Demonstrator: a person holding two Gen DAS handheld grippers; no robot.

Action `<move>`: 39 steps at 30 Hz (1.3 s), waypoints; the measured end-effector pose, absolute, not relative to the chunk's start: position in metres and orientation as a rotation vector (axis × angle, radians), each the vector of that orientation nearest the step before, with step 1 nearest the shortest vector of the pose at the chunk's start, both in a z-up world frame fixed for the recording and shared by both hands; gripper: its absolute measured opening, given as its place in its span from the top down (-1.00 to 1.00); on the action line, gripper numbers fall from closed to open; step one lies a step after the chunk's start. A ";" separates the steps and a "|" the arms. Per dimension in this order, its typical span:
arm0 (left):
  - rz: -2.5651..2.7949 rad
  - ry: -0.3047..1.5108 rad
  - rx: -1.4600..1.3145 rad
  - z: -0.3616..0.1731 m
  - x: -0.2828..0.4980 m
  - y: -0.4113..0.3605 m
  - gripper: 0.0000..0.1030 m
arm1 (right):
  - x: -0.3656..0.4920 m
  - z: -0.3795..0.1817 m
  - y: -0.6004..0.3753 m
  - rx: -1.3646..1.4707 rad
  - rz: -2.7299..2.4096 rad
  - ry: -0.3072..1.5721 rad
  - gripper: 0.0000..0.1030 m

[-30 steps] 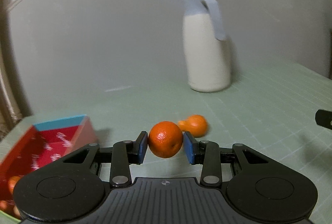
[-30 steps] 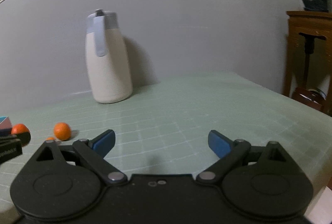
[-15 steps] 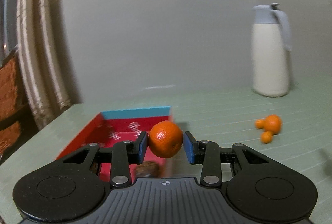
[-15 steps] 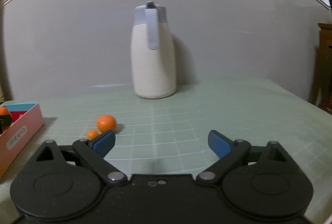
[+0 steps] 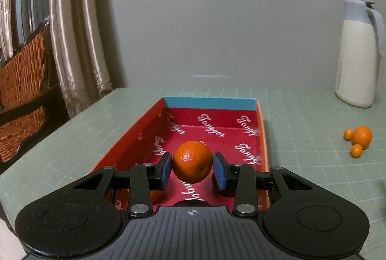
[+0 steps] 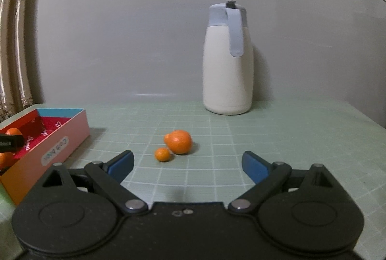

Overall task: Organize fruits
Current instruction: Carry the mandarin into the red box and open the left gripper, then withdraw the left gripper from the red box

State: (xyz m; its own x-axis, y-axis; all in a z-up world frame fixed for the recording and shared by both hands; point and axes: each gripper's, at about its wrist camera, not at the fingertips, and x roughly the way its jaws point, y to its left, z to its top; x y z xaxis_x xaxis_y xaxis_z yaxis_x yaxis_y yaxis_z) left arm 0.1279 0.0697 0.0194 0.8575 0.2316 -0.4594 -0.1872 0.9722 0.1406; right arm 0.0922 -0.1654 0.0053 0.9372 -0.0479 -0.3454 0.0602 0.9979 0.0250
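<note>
Dimpled round orange [image 5: 192, 161] (glossy) pinched by left gripper [image 5: 193, 169]; right gripper [image 6: 187, 163] gapes wide.

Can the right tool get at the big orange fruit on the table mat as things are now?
Probably yes. The right tool is open and empty, and the big orange fruit lies just ahead on bare mat. Only a small fruit touching it might get nudged.
</note>
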 end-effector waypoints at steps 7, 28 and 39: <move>0.237 0.515 0.084 0.018 0.126 0.077 0.26 | 0.097 0.005 -0.154 0.036 -0.029 0.352 -0.87; 0.334 0.474 0.055 0.029 0.097 0.119 -0.39 | 0.112 0.001 -0.110 0.026 0.076 0.367 -0.87; 0.407 0.473 0.029 0.026 0.079 0.149 -0.51 | 0.127 -0.003 -0.102 0.056 0.078 0.400 -0.87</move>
